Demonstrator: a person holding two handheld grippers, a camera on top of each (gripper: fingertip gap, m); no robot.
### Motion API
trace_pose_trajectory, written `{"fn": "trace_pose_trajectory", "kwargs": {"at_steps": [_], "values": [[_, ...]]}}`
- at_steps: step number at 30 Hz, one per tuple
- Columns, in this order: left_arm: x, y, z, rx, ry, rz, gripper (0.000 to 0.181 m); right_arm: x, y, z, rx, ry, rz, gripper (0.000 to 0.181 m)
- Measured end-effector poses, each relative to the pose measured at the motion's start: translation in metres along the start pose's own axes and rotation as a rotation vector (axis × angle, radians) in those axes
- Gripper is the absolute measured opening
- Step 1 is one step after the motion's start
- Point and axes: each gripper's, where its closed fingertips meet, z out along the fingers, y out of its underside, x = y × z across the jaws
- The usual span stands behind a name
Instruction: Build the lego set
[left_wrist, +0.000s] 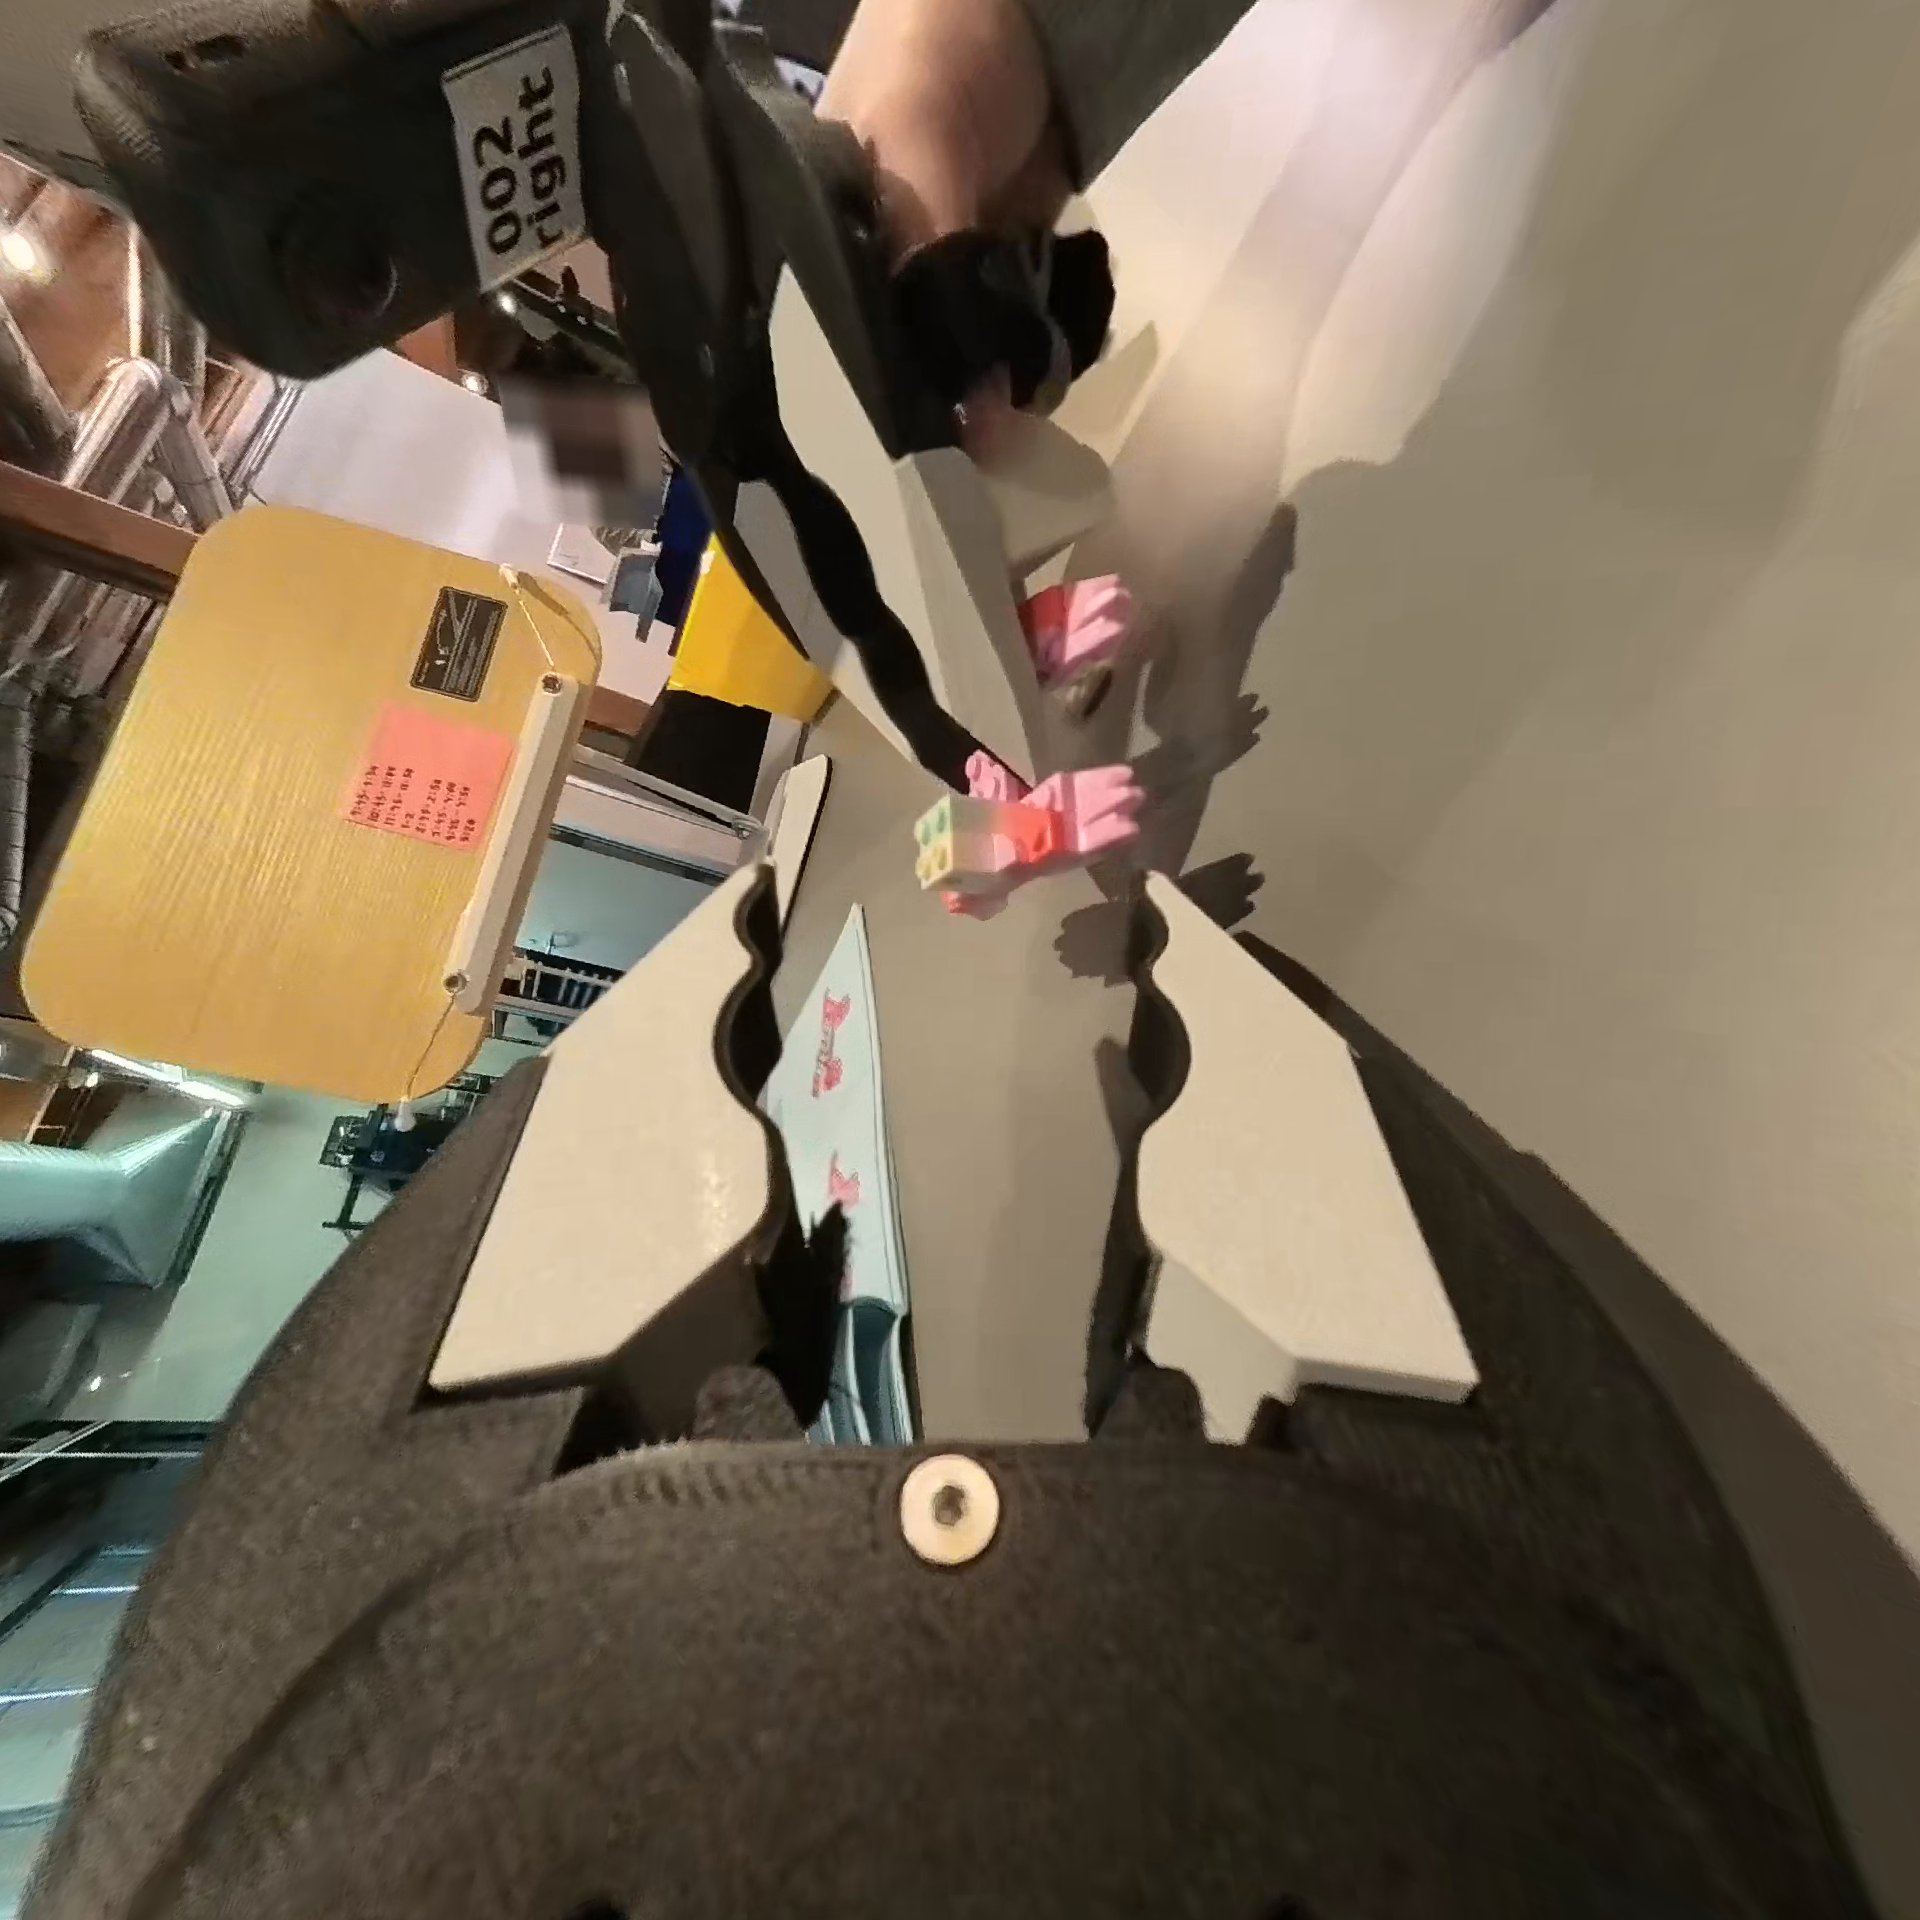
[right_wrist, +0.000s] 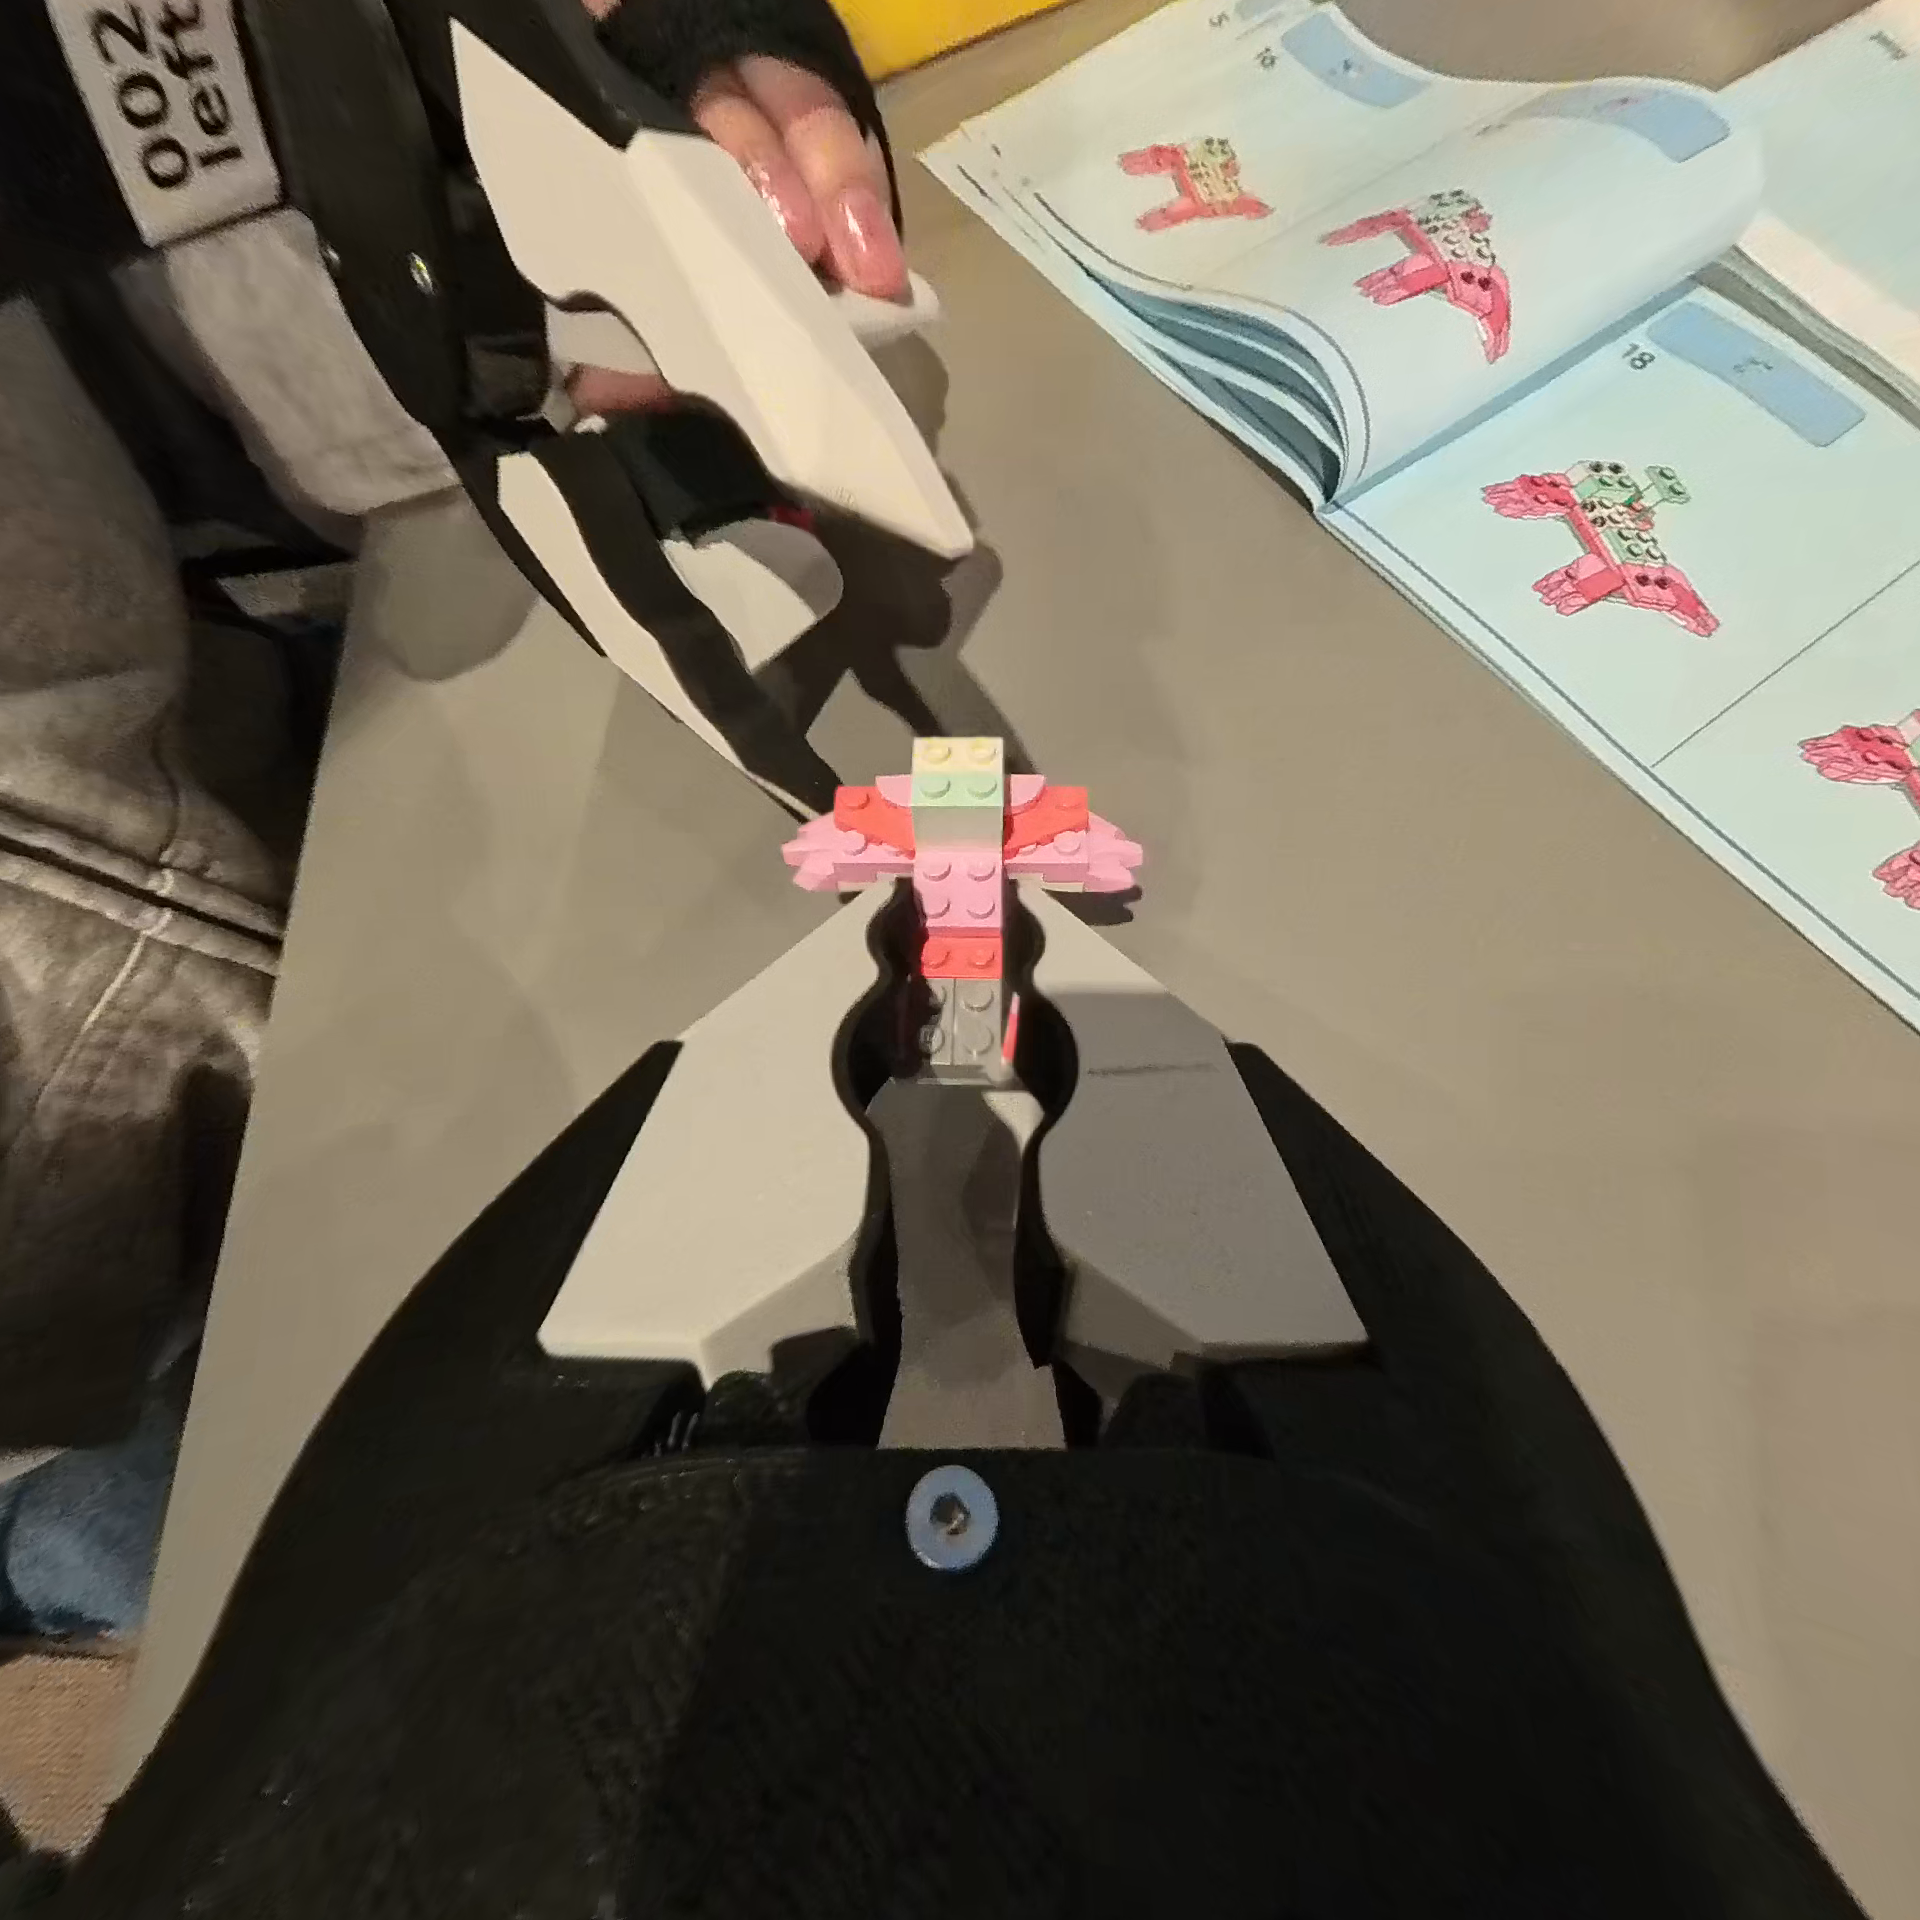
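Fingers of the left gripper (left_wrist: 956, 904) stand apart, nothing between them; the lego model (left_wrist: 1023, 831) sits at twelve o'clock, pinched by the right gripper (left_wrist: 1013, 790). In the right wrist view, its fingers clamp the model's stem, instruction booklet (right_wrist: 1558, 416) at two o'clock.

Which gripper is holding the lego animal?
The right gripper, shut on the pink lego model. The left gripper is open and empty.
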Motion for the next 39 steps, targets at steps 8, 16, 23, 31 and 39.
{"fn": "trace_pose_trajectory", "kwargs": {"at_steps": [8,16,23,31,39], "values": [[0.004,-0.015,0.000,0.044,-0.039,0.101,0.045,-0.020,-0.013,-0.004,0.097,-0.147,-0.015,0.014],[0.006,-0.008,0.005,-0.036,-0.077,0.251,0.026,-0.021,-0.008,-0.002,0.089,-0.161,-0.017,0.014],[0.007,0.010,0.011,-0.144,-0.077,0.308,0.022,0.020,0.011,-0.049,0.138,0.067,0.076,0.038],[0.009,0.012,0.015,-0.153,-0.084,0.345,0.022,0.036,0.068,-0.043,0.022,0.117,0.125,0.040],[0.004,0.016,0.014,-0.166,-0.099,0.332,0.022,0.019,0.074,-0.042,-0.022,0.001,0.154,0.022]]}}
